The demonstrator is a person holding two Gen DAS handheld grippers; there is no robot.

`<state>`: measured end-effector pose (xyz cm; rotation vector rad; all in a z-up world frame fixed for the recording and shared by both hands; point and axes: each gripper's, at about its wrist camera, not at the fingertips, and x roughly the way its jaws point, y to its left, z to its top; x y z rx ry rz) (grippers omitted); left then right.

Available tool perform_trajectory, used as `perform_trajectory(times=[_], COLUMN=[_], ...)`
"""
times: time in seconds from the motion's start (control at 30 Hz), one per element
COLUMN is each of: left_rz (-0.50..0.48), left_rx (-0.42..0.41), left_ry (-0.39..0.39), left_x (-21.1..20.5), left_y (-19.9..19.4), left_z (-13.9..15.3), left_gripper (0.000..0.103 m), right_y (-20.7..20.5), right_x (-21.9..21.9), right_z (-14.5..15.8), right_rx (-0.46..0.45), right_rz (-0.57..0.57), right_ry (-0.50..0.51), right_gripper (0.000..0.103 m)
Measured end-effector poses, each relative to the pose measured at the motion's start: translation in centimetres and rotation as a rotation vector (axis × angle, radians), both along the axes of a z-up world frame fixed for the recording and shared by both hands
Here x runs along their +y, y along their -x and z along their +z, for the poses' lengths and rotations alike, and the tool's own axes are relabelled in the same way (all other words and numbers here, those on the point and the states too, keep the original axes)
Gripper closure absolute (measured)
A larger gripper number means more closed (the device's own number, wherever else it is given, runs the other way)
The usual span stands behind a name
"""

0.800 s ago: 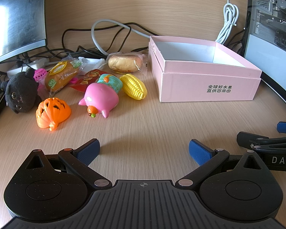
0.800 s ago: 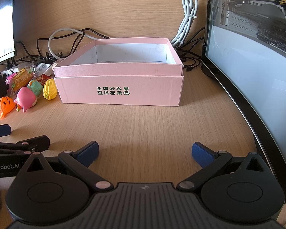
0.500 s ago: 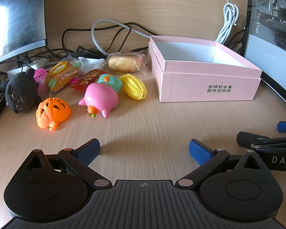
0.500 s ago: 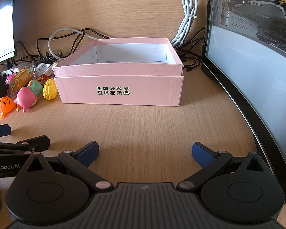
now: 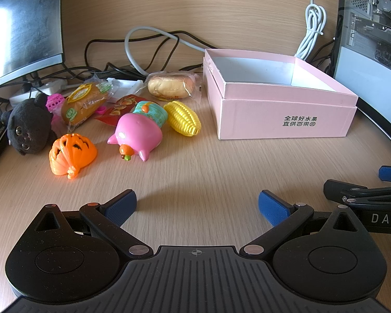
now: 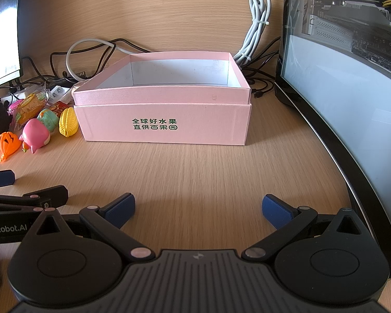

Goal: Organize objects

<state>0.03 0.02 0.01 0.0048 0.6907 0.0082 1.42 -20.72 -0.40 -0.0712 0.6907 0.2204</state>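
An open pink box (image 5: pixel 284 120) (image 6: pixel 164 125) stands on the wooden desk, nothing showing inside it. Left of it lies a cluster of toys and snacks: a pink pig (image 5: pixel 138 133) (image 6: pixel 35 134), an orange pumpkin (image 5: pixel 71 156) (image 6: pixel 7 144), a yellow corn (image 5: pixel 182 118) (image 6: pixel 68 125), a black plush (image 5: pixel 28 127), two wrapped buns (image 5: pixel 86 101) (image 5: pixel 170 87). My left gripper (image 5: pixel 196 204) is open near the desk's front, nothing between its blue pads. My right gripper (image 6: pixel 198 207) is open too, in front of the box, and its finger (image 5: pixel 362 193) shows at the left view's right edge.
A monitor (image 5: pixel 20 23) stands at the back left above tangled cables (image 5: pixel 143 49) and a power strip. A curved black screen edge (image 6: pixel 333 120) and a computer case flank the right side. Bare desk lies between the grippers and the box.
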Motion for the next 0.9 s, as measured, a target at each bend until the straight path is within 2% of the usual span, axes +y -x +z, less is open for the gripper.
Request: perform_trajectory(times=[0.8,0.9], left_rz=[0.008,0.015], left_rx=[-0.001,-0.010], left_ry=[-0.001,0.021], left_x=[-0.08,0.10], left_y=[0.00,0.35], left_z=[0.00,0.16], left_gripper=[0.000,0.001], right_y=[0.00,0.02], right_x=[-0.02,0.08], right_z=[0.06,0.13], right_rx=[0.000,0.000], right_rz=[0.002,0.003], right_ry=[0.000,-0.001], right_gripper=[0.000,0.000])
